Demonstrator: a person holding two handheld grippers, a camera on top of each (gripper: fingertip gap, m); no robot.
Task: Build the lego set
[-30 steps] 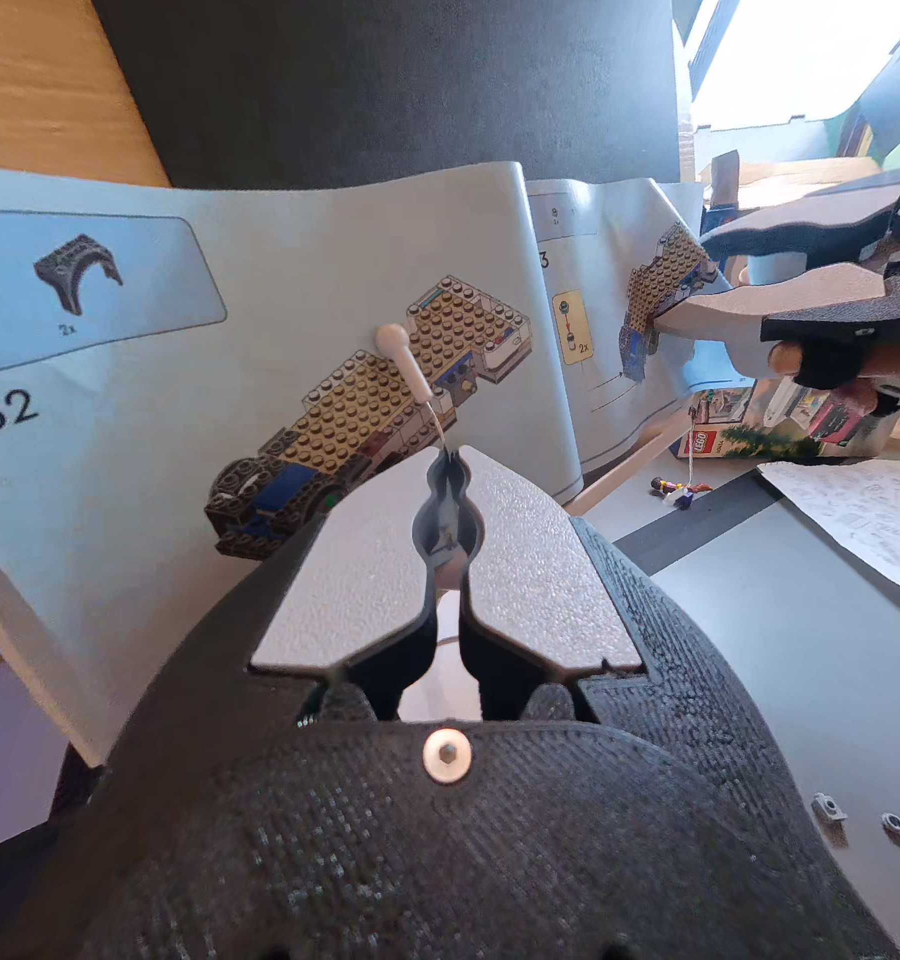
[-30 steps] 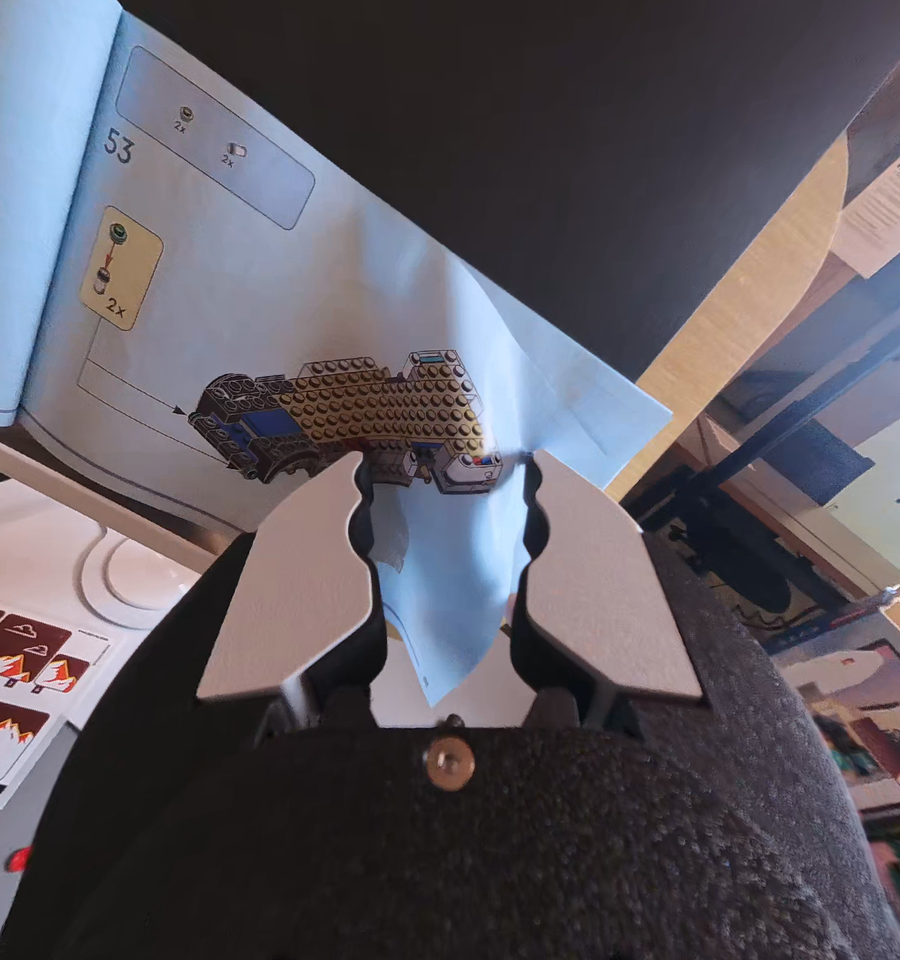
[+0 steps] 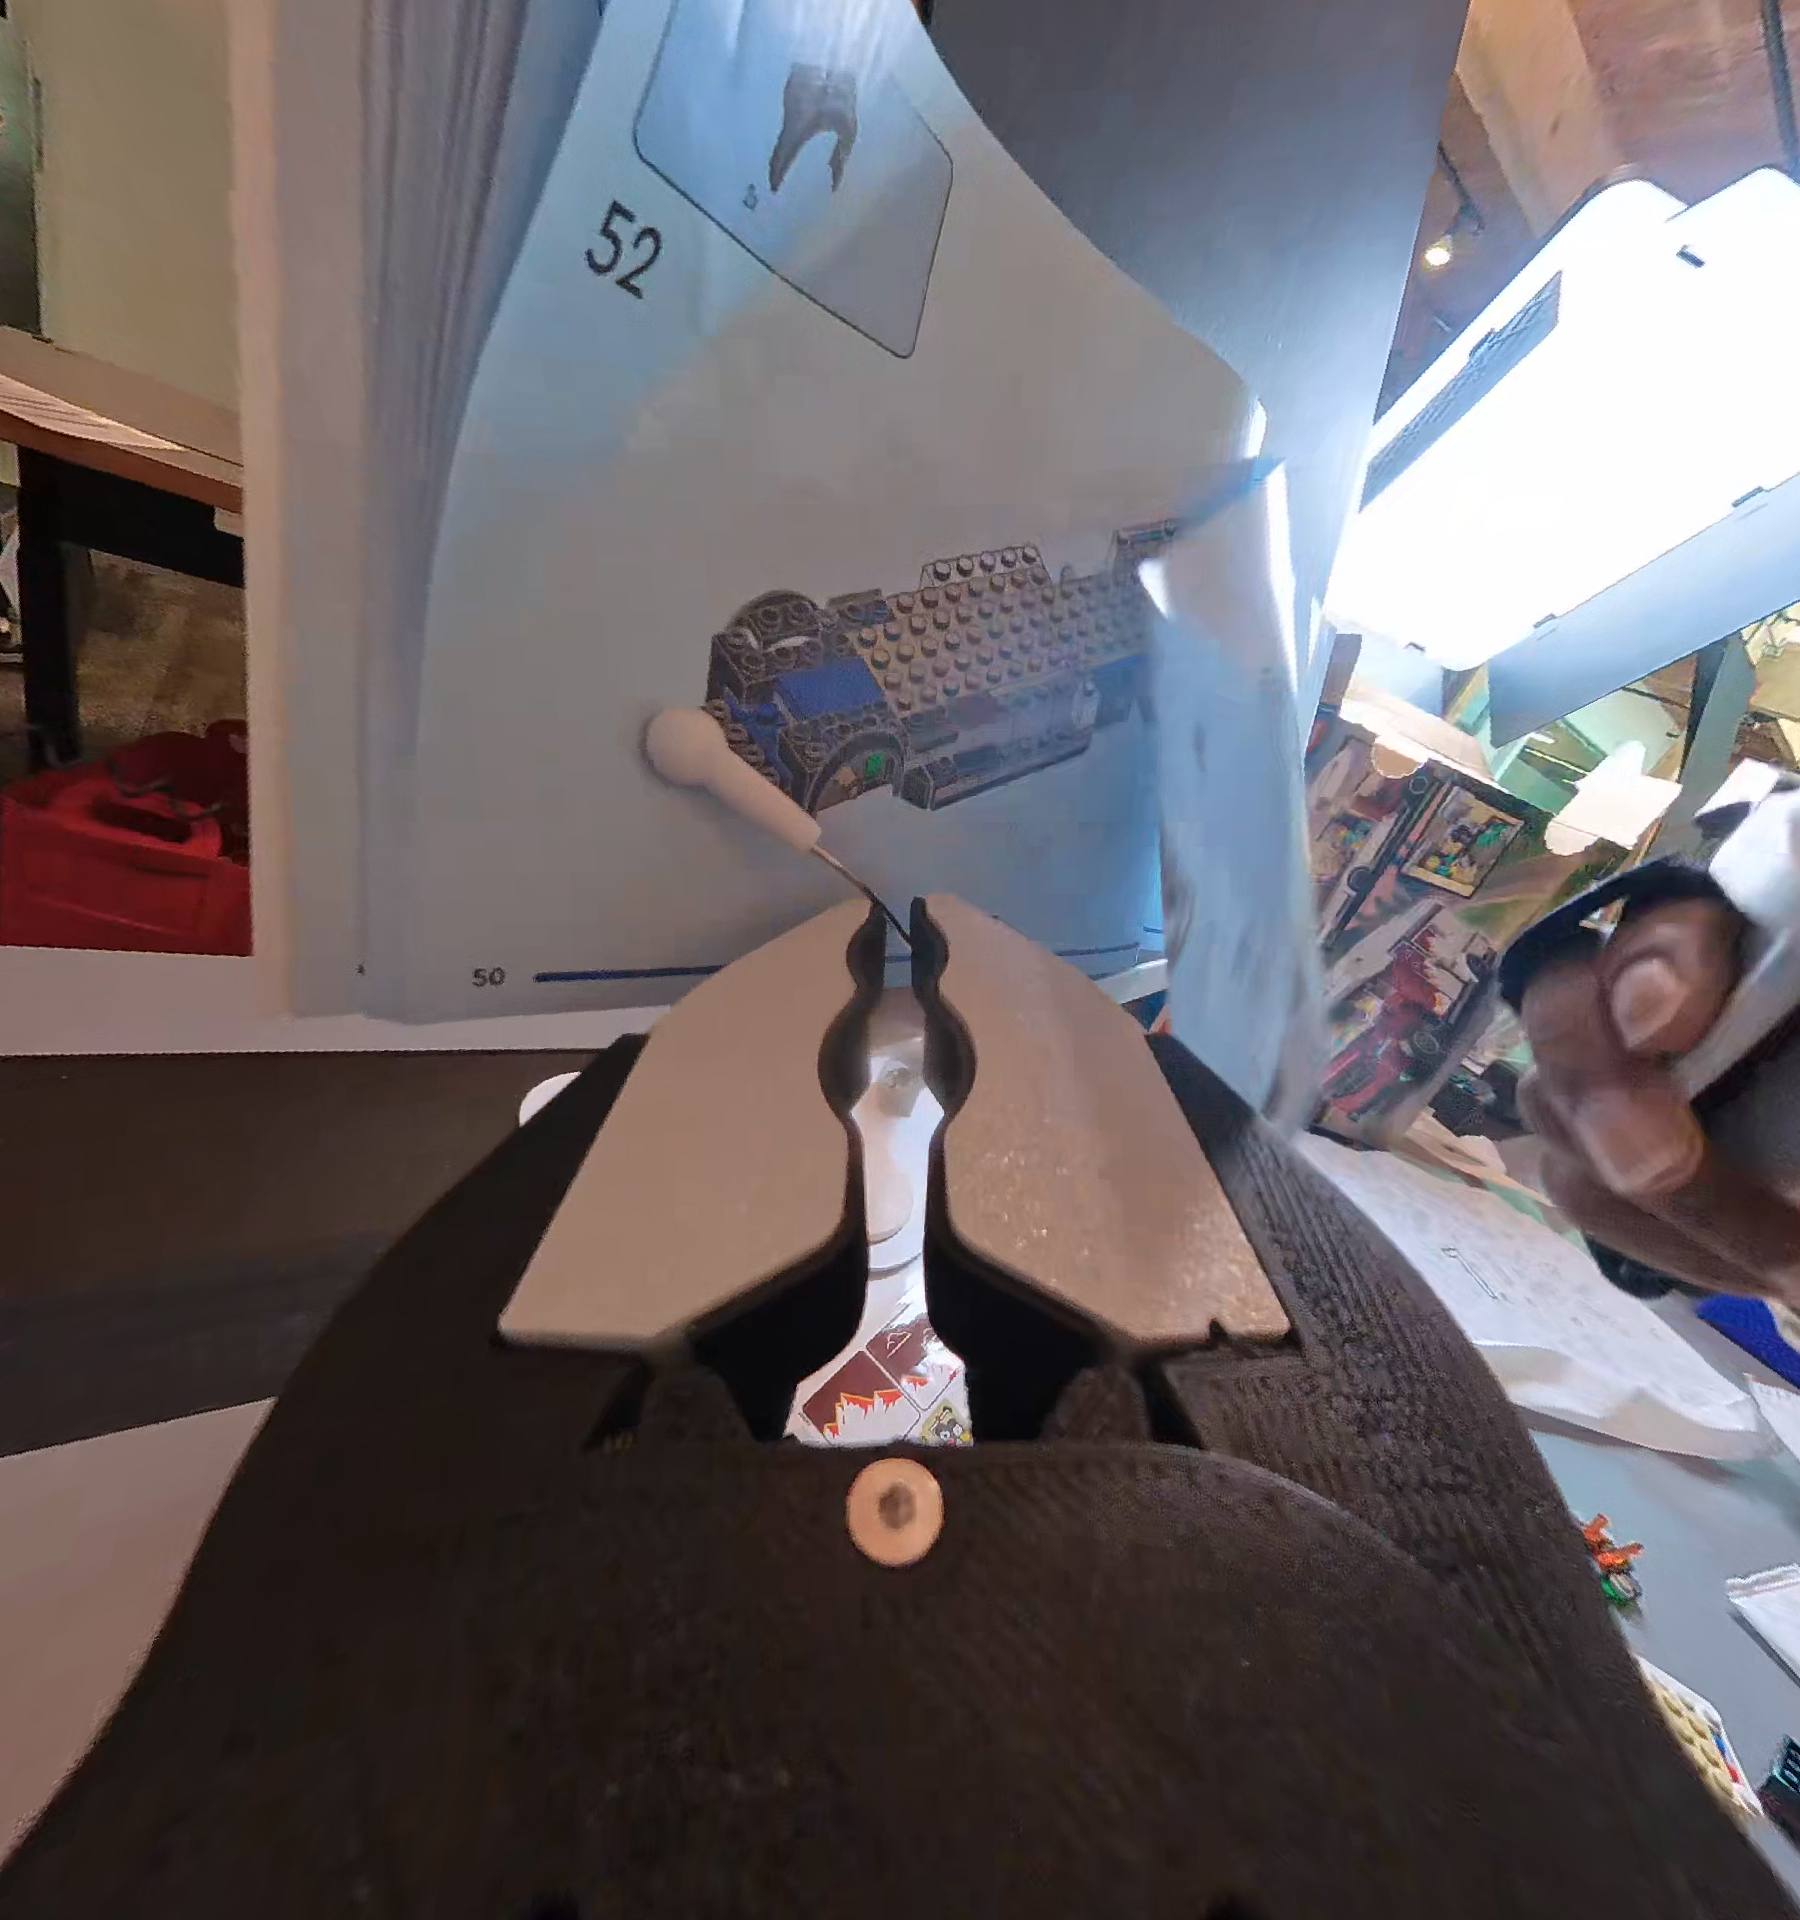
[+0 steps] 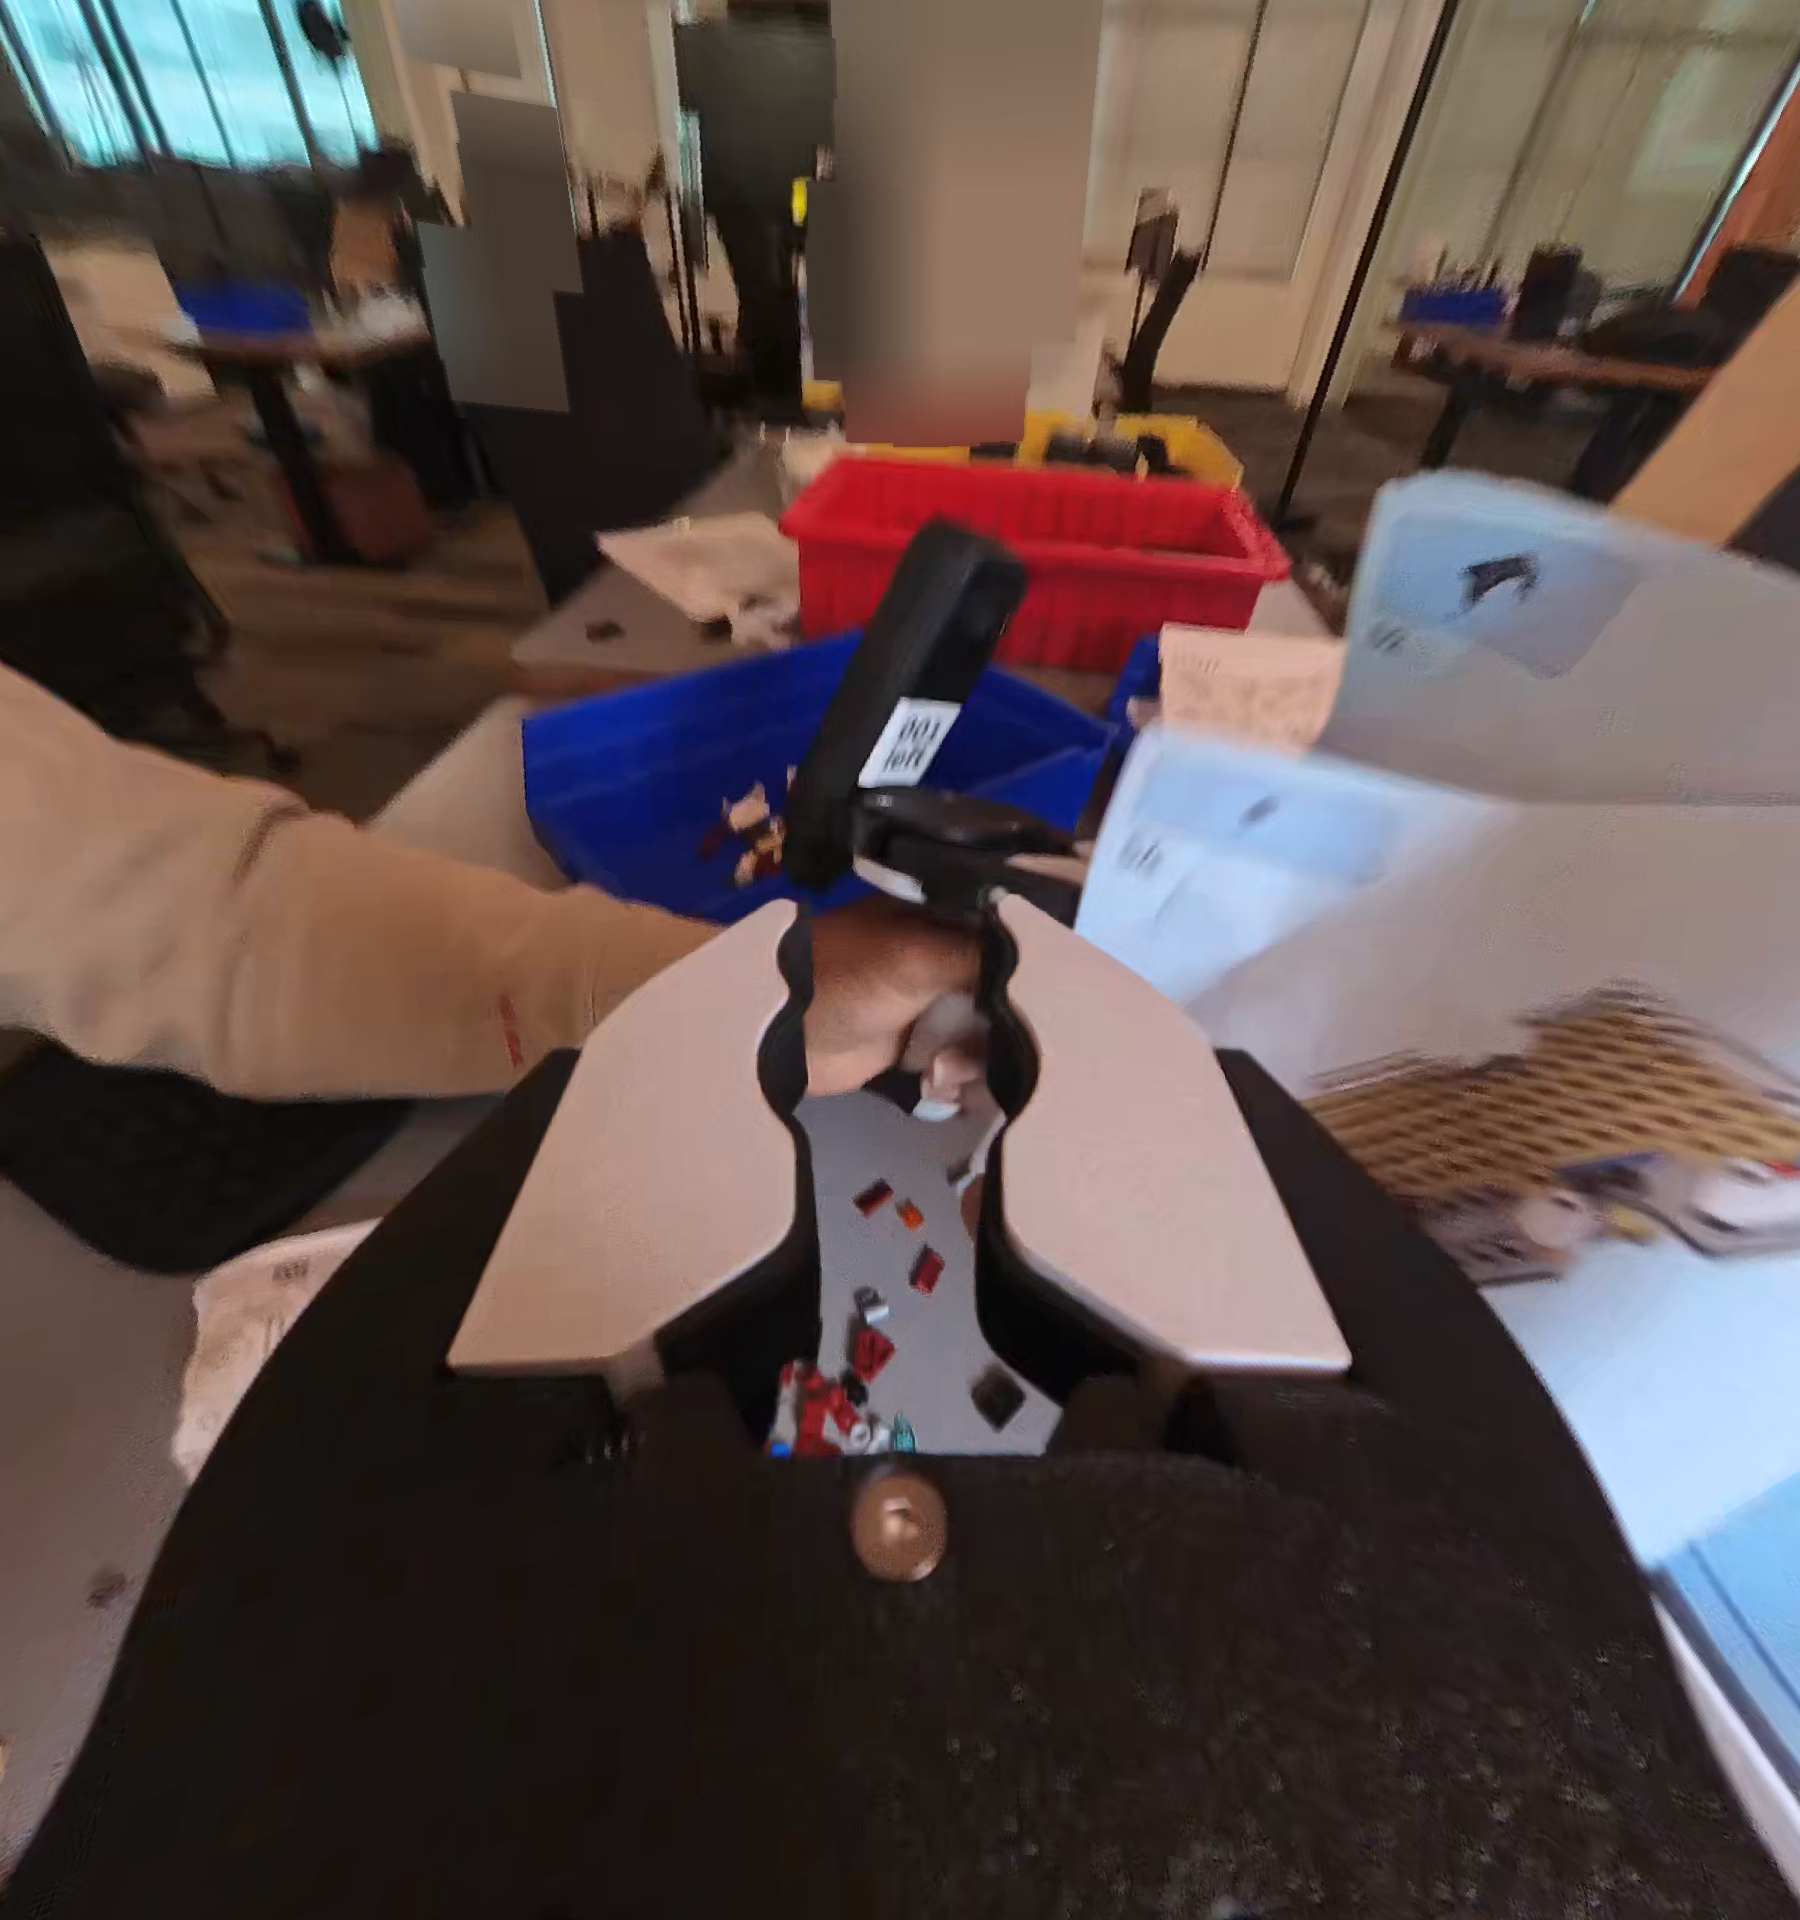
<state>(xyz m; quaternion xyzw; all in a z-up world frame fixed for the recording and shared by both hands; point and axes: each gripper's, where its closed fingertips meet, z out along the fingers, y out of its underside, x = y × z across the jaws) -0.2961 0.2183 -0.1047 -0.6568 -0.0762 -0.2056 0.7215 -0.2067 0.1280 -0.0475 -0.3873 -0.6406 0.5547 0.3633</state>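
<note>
Left wrist view, entries running left to right:
- A red plastic bin (image 3: 117, 831) is sitting low at the far left.
- An instruction booklet (image 3: 771, 468) is standing upright, its pale blue glossy pages curling. It is showing printed numerals, a grey parts panel and a picture of a studded brick model; I am not transcribing them.
- A white-handled pick (image 3: 730, 774), with a bulbous matt handle and a thin dark stem, is lying across that picture.
- My left hand-held gripper (image 3: 898, 914), with grey textured plates on a black ribbed body, is pinching the pick's stem, its jaws almost closed.
- A person's hand (image 3: 1654, 1091) is gripping the other tool at the right edge, above the grey desk (image 3: 1654, 1558).

Right wrist view, same order:
- A beige sleeve (image 4: 252, 914) is reaching in from the left.
- A blue bin (image 4: 667, 769) is sitting behind it.
- My right hand-held gripper (image 4: 901, 914) is standing partly open, gripping nothing.
- A white sticker (image 4: 911, 743) bearing dark writing is showing on the black tool just beyond the right hand-held gripper's fingertips.
- Small red and dark bricks (image 4: 875, 1351) are lying loose on the desk.
</note>
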